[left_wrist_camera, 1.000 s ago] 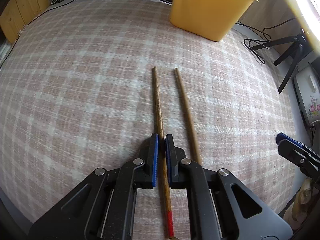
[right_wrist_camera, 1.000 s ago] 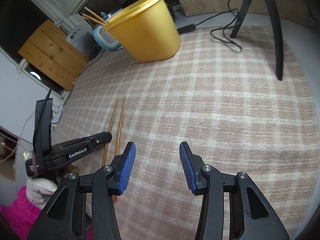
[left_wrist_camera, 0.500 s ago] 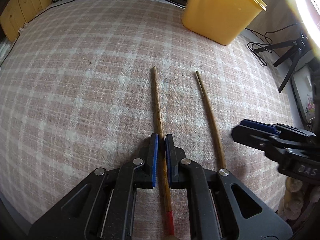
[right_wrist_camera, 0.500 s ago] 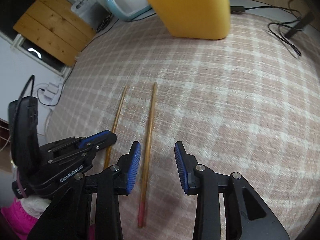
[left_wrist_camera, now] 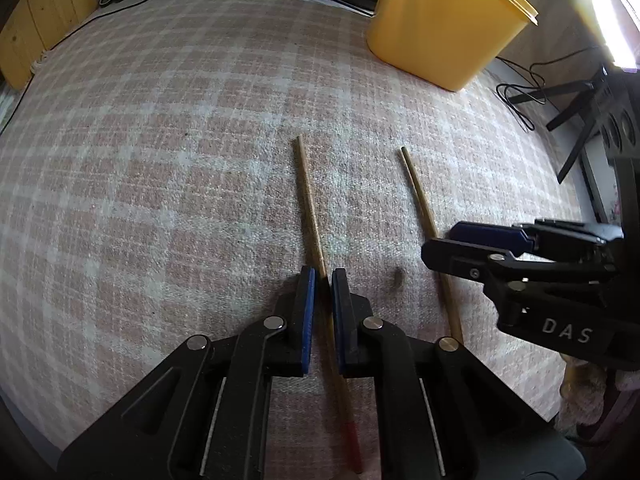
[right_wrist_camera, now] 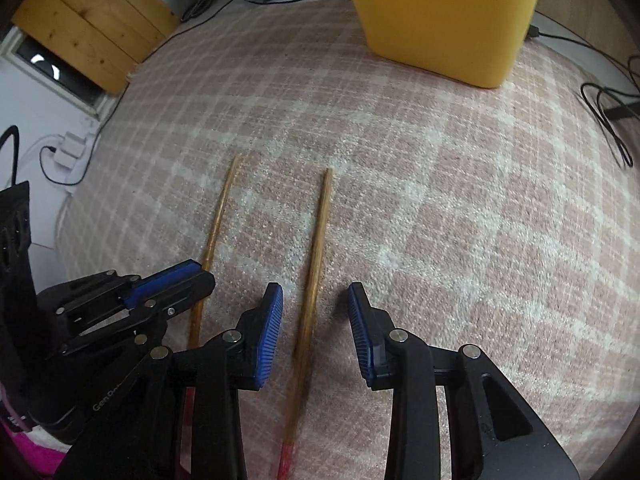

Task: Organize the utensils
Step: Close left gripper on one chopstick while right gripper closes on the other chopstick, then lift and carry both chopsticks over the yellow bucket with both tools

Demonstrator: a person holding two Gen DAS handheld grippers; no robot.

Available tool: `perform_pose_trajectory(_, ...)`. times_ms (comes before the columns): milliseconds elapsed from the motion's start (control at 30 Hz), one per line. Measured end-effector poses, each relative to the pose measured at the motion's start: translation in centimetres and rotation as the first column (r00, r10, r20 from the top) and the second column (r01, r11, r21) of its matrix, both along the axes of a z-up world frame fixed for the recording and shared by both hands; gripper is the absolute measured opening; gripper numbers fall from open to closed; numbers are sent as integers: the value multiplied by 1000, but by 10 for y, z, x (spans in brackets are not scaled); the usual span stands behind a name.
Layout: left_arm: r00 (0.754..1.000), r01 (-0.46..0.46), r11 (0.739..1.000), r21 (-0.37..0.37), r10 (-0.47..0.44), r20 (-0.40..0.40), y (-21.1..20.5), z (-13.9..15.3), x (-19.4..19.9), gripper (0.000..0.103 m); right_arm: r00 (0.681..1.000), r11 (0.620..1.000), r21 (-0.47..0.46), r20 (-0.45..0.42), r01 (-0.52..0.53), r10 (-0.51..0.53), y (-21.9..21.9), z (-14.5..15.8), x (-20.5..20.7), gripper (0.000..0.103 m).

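1. Left wrist view: my left gripper (left_wrist_camera: 322, 276) is clamped on one chopstick (left_wrist_camera: 310, 204). Its blue fingers (left_wrist_camera: 306, 312) are pressed together on the shaft, and the red end (left_wrist_camera: 354, 446) comes out behind them, toward the camera.
2. The second chopstick (left_wrist_camera: 422, 204) lies on the checked cloth (left_wrist_camera: 160, 160) to the right, now clearly apart from the first one. A second ago the two sticks were lying close side by side, so the gap between them has grown.
3. Right wrist view: my right gripper (right_wrist_camera: 315, 322) has come across from the side and now stands over the second chopstick (right_wrist_camera: 316, 256). The stick runs between the two blue fingers (right_wrist_camera: 268, 332).
4. These fingers have just been closing, but they are not yet on the wood. I see cloth on both sides of the stick, so nothing is gripped here.
5. The left gripper (right_wrist_camera: 168, 280) with its chopstick (right_wrist_camera: 214, 232) is just beside, on the left in this view.
6. The yellow container (left_wrist_camera: 444, 20) stands at the far side of the cloth, well apart from both sticks. I judge that the sticks must go there.
7. My reading: one stick is secured and the other is ready for the grasp. The next move needs the right fingers to close fully and stay centred, because the thin round stick can roll away on the cloth.
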State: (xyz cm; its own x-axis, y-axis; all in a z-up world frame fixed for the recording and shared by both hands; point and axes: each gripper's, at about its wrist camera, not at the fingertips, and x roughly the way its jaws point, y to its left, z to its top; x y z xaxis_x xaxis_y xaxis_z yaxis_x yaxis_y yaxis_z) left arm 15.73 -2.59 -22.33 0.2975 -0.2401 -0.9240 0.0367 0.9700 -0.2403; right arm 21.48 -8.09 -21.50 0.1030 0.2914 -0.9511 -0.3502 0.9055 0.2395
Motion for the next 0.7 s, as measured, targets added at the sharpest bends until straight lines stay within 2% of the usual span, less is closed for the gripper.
perform_pose_trajectory(133,1000,7,1000,-5,-7,5,5,0,-1,7,999,997,-66,24,-44,45,18,-1,0,29)
perform_pose_trajectory(200,1000,7,1000,-11,-7,6,8,1,-3,7,997,991,-118,44,-62,67,24,-1,-1,18)
perform_pose_trajectory(267,1000,0,1000,-21,0,7,11,1,-4,7,996,990,-127,48,-65,72,28,-4,2,9)
perform_pose_trajectory(467,999,-44,996,-74,45,5,21,4,-8,5,1000,999,-38,17,-12,13,11,-4,4,6)
perform_pose_trajectory(700,997,-60,993,-104,64,38,28,20,-14,4,997,996,72,57,50,-54,-30,17,-3,5)
